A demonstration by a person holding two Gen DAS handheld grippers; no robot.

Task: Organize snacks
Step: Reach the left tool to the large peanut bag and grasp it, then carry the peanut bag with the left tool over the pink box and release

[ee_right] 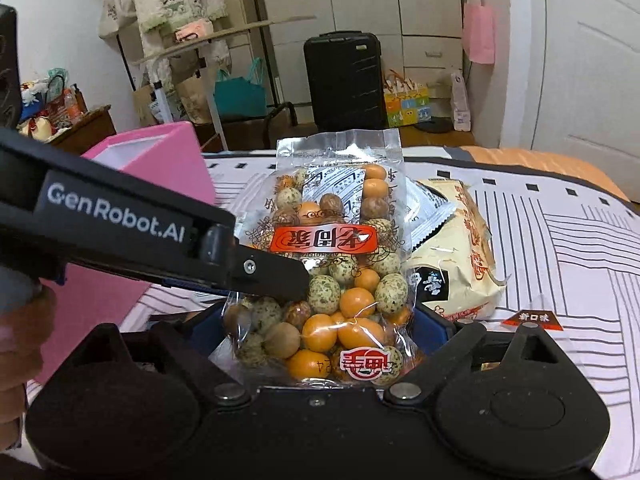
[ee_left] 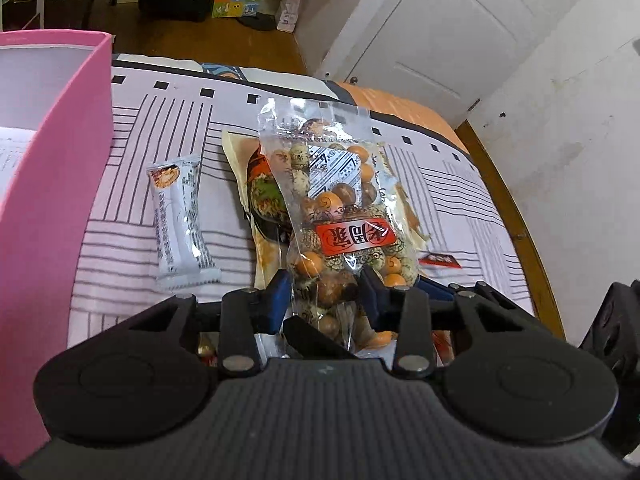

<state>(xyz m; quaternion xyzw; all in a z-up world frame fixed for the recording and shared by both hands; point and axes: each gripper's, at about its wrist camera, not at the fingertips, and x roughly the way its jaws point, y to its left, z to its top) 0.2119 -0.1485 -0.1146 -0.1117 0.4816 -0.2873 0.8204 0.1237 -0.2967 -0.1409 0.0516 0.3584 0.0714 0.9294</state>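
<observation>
Standing at the bed's (ee_left: 120,240) left edge is the pink box (ee_left: 60,200), open at the top and, by my reading, where the snacks belong. Just right of it a white bar (ee_left: 180,220) lies flat on the striped cover, and next over a cream packet (ee_right: 460,264) lies partly under the nut bag (ee_left: 340,208), with a small red sachet (ee_right: 532,322) near the bed's right side. The nut bag is lifted clear of the cover, upright, its sealed top away from both cameras. The left gripper (ee_left: 324,292) has its blue pads pressed into the bag's lower part from either side, pinching it. In the right wrist view that gripper reaches in level from the left, a bare hand (ee_right: 16,344) behind it. The right gripper (ee_right: 316,332) sits low under the bag with its fingers either side of the bottom end; they look spread about it, and whether they bear on the film I cannot tell. To do this step well, I would let one claw carry: keep the left pinch firm on the loose nuts, draw the right one off, then swing the bag left over the box rim and lower it before letting go, since slick film may slip.
</observation>
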